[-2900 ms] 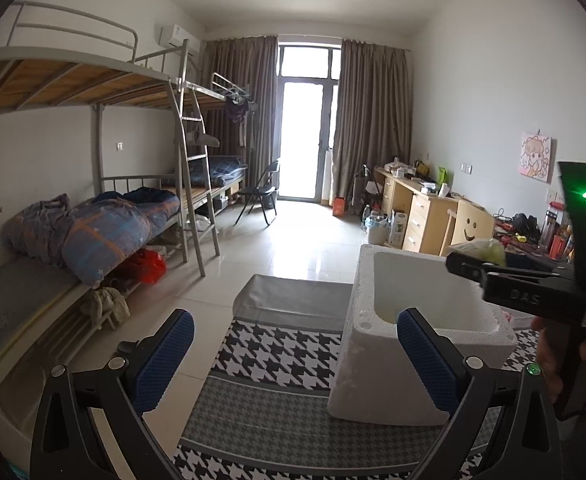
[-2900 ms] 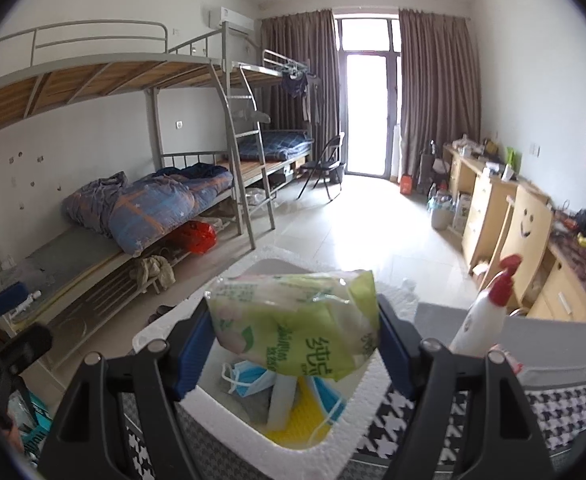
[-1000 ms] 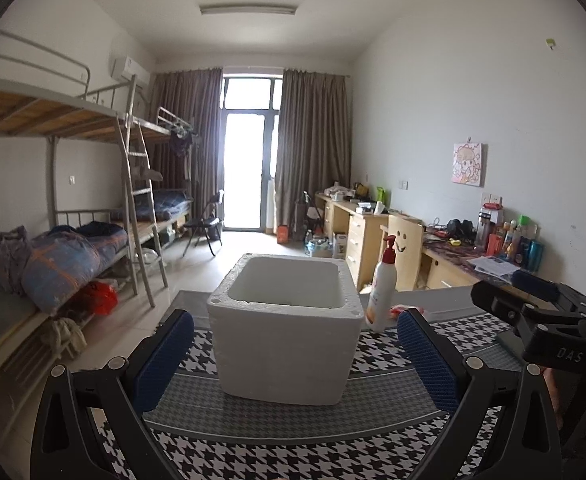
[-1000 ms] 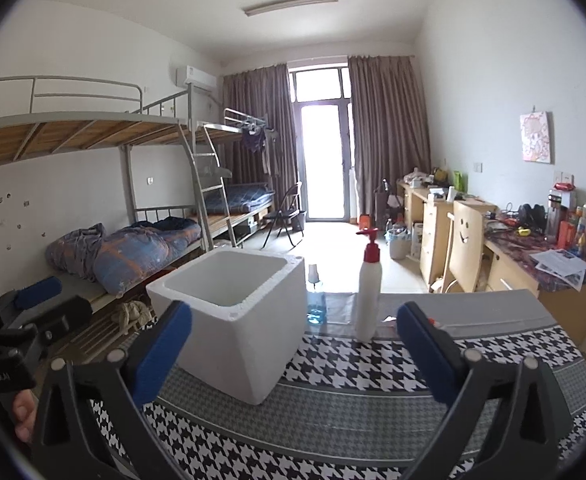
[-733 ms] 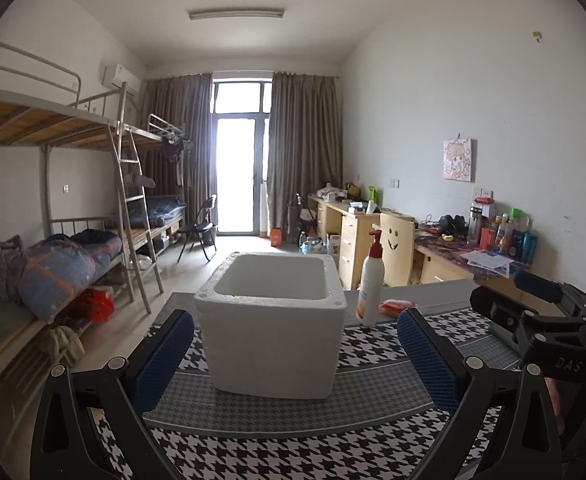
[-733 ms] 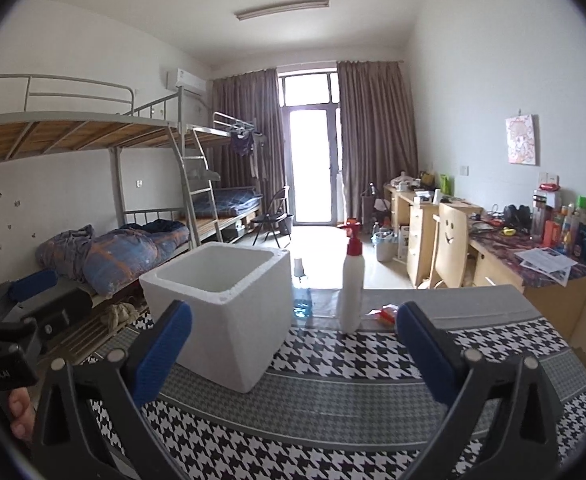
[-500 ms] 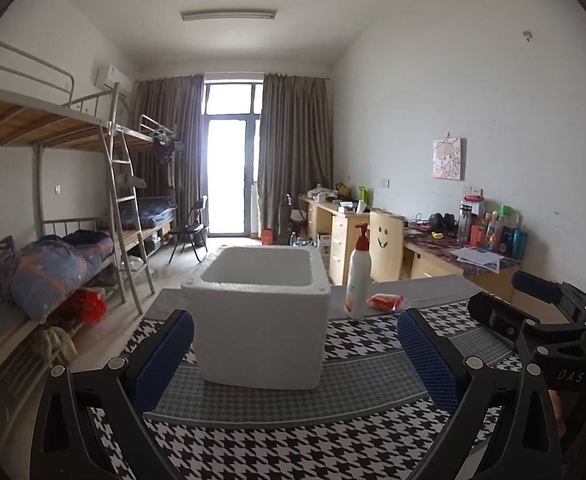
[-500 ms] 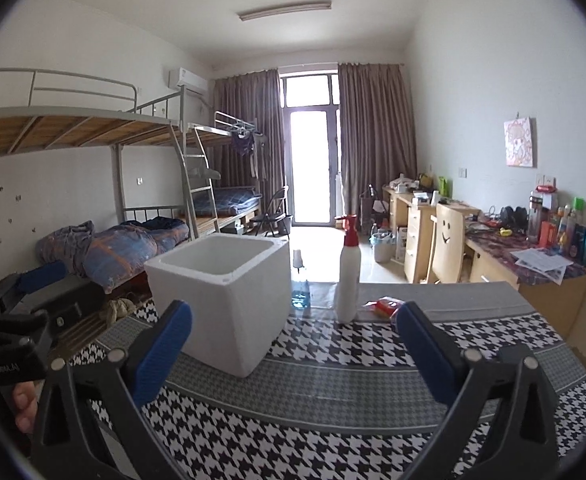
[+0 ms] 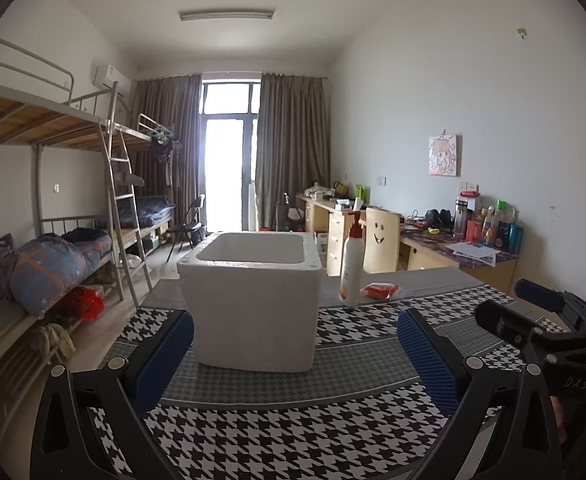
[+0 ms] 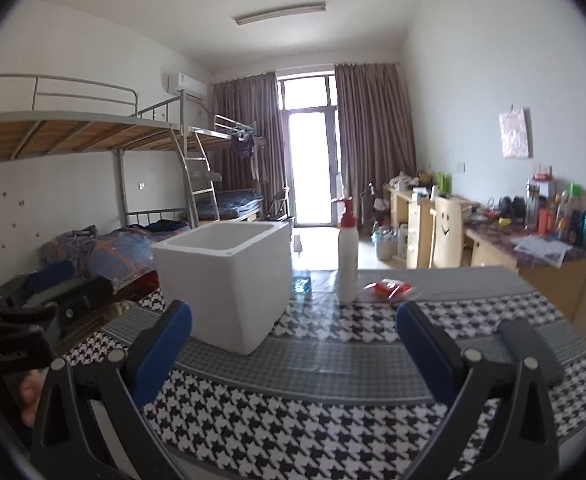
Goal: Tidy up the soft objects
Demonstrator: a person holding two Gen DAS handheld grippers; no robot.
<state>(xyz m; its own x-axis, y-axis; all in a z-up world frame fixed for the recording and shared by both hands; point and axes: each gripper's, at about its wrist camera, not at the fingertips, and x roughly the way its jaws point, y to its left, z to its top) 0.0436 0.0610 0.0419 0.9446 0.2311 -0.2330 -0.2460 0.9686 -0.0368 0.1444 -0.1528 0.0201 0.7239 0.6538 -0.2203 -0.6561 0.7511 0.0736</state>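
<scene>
Both claws have drawn back from the white foam box (image 9: 253, 300) and stand wide and empty, left claw (image 9: 293, 356), right claw (image 10: 293, 344), so reaching past the tall smooth pump bottle (image 10: 347, 256) for the crinkly red packet (image 10: 391, 288), centre-right on the table (image 10: 333, 364), could tip that bottle.

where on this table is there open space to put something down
The houndstooth tablecloth is bare between the foam box and both open grippers, left gripper and right gripper. The far side is crowded: pump bottle, red packet and small blue-liquid bottle behind the box.
</scene>
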